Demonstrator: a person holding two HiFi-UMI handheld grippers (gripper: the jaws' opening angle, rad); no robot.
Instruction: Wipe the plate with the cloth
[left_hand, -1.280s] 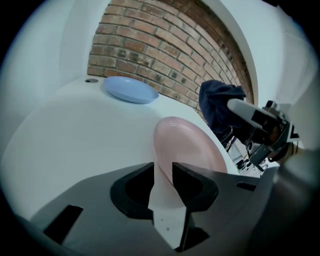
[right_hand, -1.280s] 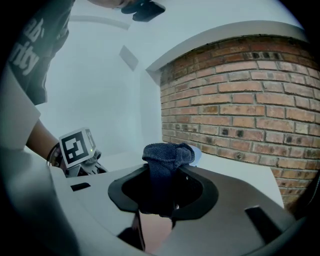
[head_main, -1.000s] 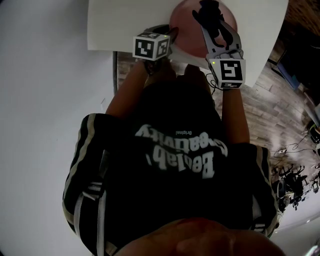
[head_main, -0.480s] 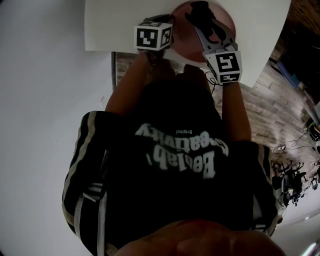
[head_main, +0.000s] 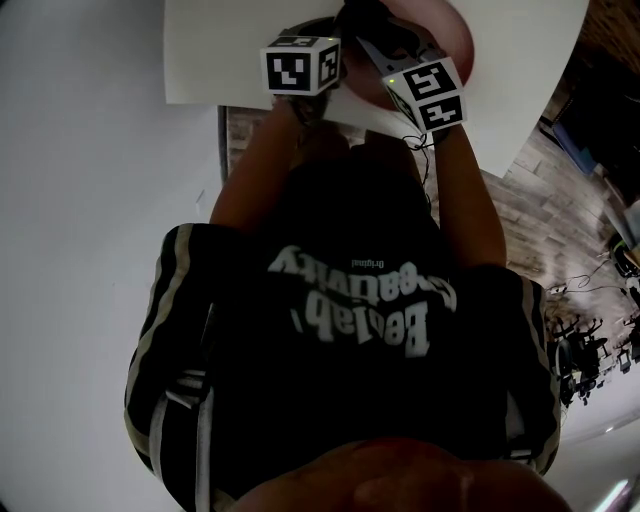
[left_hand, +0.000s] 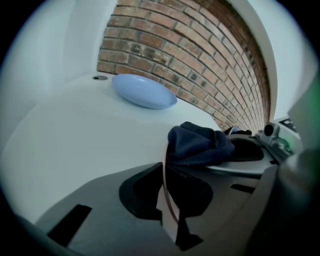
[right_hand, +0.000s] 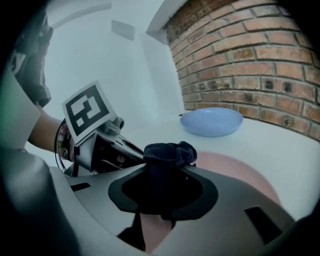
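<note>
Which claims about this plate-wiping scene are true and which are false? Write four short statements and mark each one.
1. The right gripper is clamped on a dark cloth. True.
2. The left gripper hangs open with nothing between its jaws. False: its jaws have just been closing, and they now pinch the rim of the pink plate.
3. A light blue dish sits on the white table, apart from the pink plate. True.
4. The cloth lies inside the blue dish. False: it is held in the right gripper, over the pink plate.
</note>
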